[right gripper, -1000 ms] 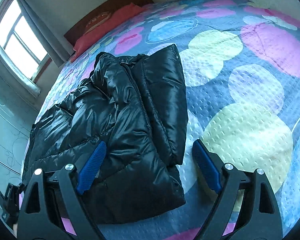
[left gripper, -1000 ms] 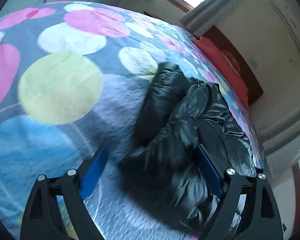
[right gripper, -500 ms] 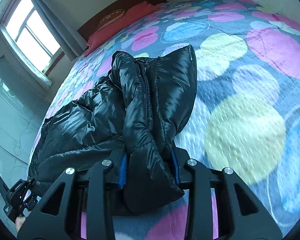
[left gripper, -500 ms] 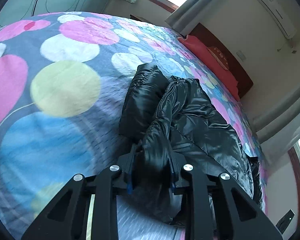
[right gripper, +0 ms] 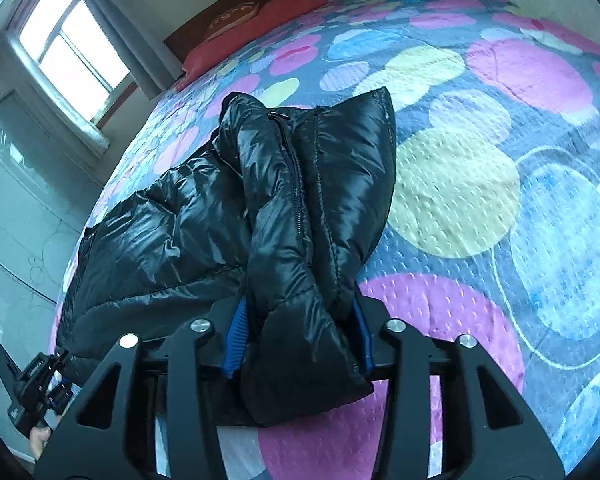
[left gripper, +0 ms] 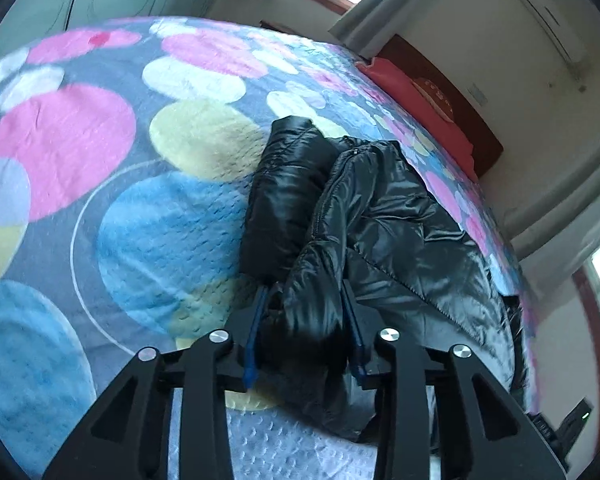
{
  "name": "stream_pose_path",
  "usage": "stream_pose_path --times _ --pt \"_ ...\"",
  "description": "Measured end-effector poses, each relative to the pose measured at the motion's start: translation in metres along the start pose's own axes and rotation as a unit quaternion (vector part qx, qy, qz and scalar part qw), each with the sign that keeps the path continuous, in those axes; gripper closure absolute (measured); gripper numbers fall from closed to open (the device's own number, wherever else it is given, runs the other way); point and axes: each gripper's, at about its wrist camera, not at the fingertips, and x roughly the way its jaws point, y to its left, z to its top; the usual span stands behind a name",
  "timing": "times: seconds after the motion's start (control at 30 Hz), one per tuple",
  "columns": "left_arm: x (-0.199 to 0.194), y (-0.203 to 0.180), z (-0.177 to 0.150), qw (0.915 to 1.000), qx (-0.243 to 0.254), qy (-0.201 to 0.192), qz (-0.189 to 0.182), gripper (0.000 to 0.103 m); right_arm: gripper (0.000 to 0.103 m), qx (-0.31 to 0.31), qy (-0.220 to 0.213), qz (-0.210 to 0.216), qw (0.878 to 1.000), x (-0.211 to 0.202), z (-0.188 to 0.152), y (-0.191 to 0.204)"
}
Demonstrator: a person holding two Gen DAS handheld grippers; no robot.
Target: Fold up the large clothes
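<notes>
A shiny black puffer jacket (left gripper: 384, 216) lies partly folded on a bed with a quilt of coloured circles (left gripper: 148, 224). My left gripper (left gripper: 304, 328) is shut on a thick fold of the jacket's near edge and holds it a little above the quilt. In the right wrist view the jacket (right gripper: 300, 184) lies with its zipper edge uppermost. My right gripper (right gripper: 298, 328) is shut on another bunched fold of its near edge, lifted off the quilt (right gripper: 480, 184). The left gripper also shows at the lower left of the right wrist view (right gripper: 40, 384).
A red pillow (right gripper: 256, 20) and a dark wooden headboard (left gripper: 452, 92) stand at the far end of the bed. A window with grey curtains (right gripper: 72, 52) is on the wall beside it. The bed edge drops off past the jacket.
Both grippers were open around the jacket's near edge, then closed on it. Since then both have lifted the gripped folds and drawn them back across the quilt.
</notes>
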Motion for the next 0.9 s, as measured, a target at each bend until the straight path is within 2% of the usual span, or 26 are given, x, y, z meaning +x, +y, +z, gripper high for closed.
stream_pose_path --times 0.2,0.27,0.37,0.63,0.77,0.9 --pt "-0.001 0.012 0.001 0.9997 -0.02 0.015 0.002 0.048 0.053 0.0 0.0 -0.003 1.0 -0.005 0.0 -0.003" --pt "-0.003 0.018 0.0 0.9994 -0.03 0.015 0.01 0.035 0.051 -0.001 -0.004 -0.004 1.0 -0.01 -0.004 -0.005" --pt "-0.004 0.024 -0.002 0.9991 -0.038 0.018 0.009 0.034 0.047 -0.002 -0.01 -0.006 1.0 -0.018 -0.008 -0.007" --pt "-0.029 0.028 -0.005 0.9981 -0.052 0.024 0.023 0.034 0.047 -0.011 -0.045 -0.024 0.999 -0.054 -0.015 -0.004" --pt "-0.044 0.015 -0.001 0.9981 -0.006 0.006 0.062 0.034 0.058 -0.037 -0.071 -0.012 0.997 -0.071 -0.015 0.017" --pt "-0.05 0.004 0.007 0.9963 0.028 -0.012 0.08 0.034 0.061 -0.075 -0.049 0.023 0.996 -0.059 -0.017 0.051"
